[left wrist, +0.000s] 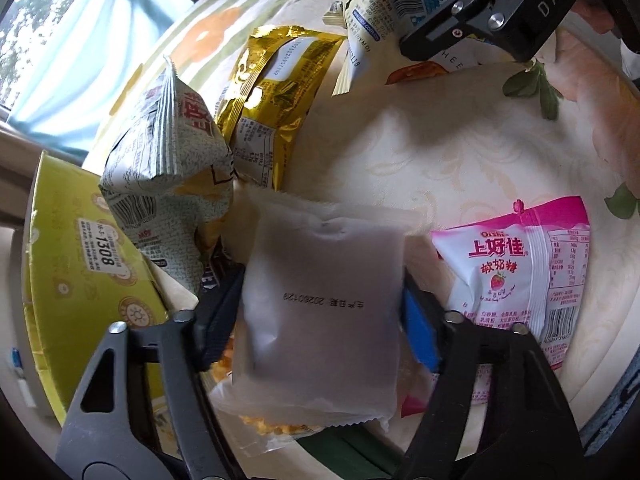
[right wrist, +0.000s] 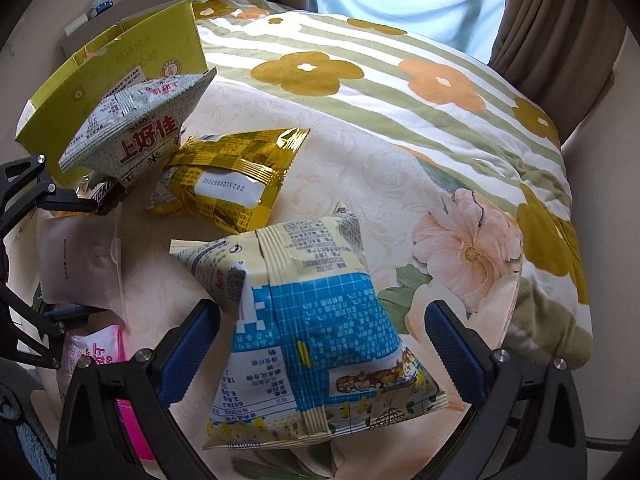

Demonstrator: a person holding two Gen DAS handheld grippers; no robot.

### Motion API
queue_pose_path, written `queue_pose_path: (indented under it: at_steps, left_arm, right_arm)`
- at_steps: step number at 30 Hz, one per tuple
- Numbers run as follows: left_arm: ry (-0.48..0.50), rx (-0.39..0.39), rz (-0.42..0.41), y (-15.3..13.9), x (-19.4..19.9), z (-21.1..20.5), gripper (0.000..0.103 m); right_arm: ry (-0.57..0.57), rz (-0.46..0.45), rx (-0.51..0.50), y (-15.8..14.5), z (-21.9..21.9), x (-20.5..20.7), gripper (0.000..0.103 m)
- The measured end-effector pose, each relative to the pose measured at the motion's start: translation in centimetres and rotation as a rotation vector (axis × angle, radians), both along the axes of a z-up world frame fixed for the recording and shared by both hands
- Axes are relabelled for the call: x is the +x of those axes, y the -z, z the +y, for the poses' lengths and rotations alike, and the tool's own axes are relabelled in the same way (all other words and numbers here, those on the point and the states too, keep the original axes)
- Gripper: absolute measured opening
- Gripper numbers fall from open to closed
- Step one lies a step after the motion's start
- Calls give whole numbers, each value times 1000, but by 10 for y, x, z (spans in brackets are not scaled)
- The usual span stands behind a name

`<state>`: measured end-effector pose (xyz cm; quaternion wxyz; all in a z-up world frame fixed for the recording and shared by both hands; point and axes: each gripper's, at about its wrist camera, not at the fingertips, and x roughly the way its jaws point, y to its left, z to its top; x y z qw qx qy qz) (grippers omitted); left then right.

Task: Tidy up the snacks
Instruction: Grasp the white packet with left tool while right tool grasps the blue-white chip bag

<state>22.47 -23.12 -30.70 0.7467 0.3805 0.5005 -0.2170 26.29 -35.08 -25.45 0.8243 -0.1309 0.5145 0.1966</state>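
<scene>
The left gripper clamps a translucent white packet above the bed. The right gripper stands wide around a blue-and-cream bag. Beyond lie a gold bag, a grey-green bag, and a yellow-green box at the bed's edge; curtains hang behind.

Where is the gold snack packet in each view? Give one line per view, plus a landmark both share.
Left wrist view: the gold snack packet lies at upper centre, behind the grey-green bag.
Right wrist view: it lies left of centre, above the blue and cream bag between the open jaws.
Shared landmark: the yellow-green box, at the left edge in both views.
</scene>
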Motion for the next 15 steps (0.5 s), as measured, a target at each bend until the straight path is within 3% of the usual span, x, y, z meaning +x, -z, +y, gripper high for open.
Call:
queue_pose_path:
  at_steps: [7,9,15]
  left_arm:
    - [-34,-21,4,-2,7,-1,62]
    - [-39,-23,5,-3,8,0,62]
    - [-60,-32,2,-8,5,3,61]
  right_arm:
    - [-16,32,-9,10,1,5,99]
    - [-25,50,-2,13,1,6,81]
    - [-42,47,-5,11,2,1,67]
